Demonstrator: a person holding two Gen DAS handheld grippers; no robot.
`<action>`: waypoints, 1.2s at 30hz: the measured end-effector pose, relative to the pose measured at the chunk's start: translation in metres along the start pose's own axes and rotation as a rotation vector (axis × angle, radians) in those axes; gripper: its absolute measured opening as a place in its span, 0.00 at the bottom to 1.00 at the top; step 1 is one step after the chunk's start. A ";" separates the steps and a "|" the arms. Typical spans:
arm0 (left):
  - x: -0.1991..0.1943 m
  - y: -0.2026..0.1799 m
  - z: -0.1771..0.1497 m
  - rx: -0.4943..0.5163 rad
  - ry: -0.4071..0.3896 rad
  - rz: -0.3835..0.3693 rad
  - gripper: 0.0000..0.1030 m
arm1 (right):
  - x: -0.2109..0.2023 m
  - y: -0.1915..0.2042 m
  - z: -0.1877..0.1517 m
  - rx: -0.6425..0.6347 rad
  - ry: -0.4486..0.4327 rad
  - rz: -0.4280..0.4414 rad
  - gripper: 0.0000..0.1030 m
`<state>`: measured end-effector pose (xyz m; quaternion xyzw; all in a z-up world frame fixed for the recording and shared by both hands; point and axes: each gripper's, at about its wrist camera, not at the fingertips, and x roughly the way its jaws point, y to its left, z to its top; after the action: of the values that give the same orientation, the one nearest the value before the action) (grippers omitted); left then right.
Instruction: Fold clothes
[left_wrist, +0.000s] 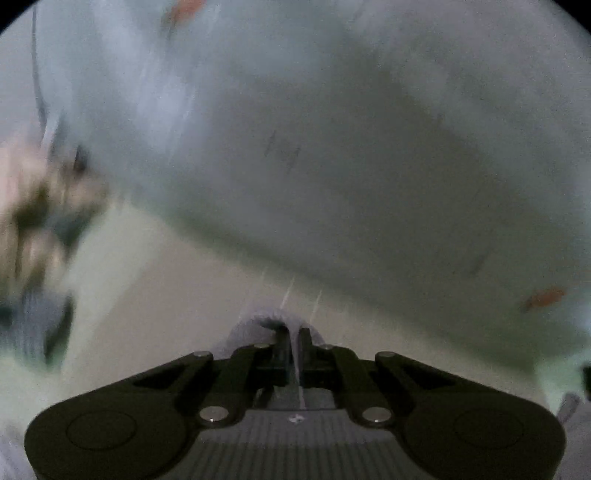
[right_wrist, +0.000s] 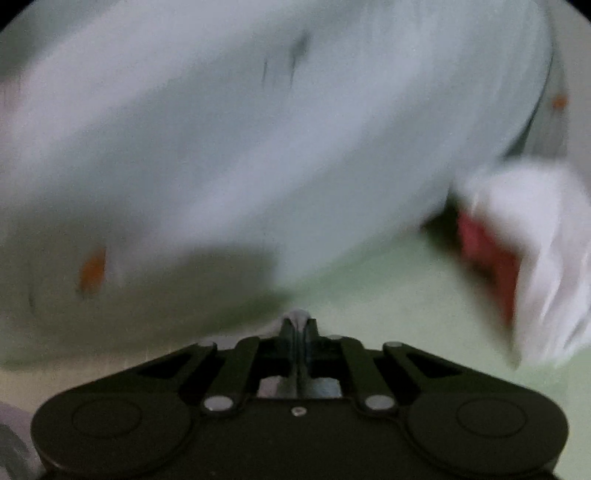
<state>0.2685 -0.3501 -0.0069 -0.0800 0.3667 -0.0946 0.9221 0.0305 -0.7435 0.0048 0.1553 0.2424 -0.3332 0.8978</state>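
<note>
I have the pale garment (left_wrist: 332, 155) pinched at two points: my left gripper (left_wrist: 294, 338) is clamped on a fold of its edge, and my right gripper (right_wrist: 298, 325) is clamped on another bit of the same hem. The rest of the cloth spreads ahead of both grippers, blurred, with small orange marks (right_wrist: 92, 271) on it. I judge I am mid-fold, carrying the held edge over the body of the garment; next I must lay it down level and square before letting go. Below the garment lies a light greenish table (right_wrist: 388, 295). Right of the garment sits something white and red (right_wrist: 517, 236), too smeared to name.
</note>
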 end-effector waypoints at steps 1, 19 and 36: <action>-0.015 -0.004 0.010 0.002 -0.049 -0.018 0.04 | -0.010 -0.005 0.011 -0.005 -0.051 -0.016 0.06; -0.101 0.076 -0.175 -0.061 0.271 0.159 0.35 | -0.081 -0.117 -0.131 0.193 0.229 -0.207 0.47; -0.069 0.126 -0.162 -0.264 0.285 0.262 0.63 | -0.039 -0.117 -0.135 0.394 0.315 -0.185 0.81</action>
<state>0.1217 -0.2246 -0.1052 -0.1373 0.5098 0.0642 0.8469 -0.1190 -0.7487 -0.1003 0.3544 0.3229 -0.4264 0.7671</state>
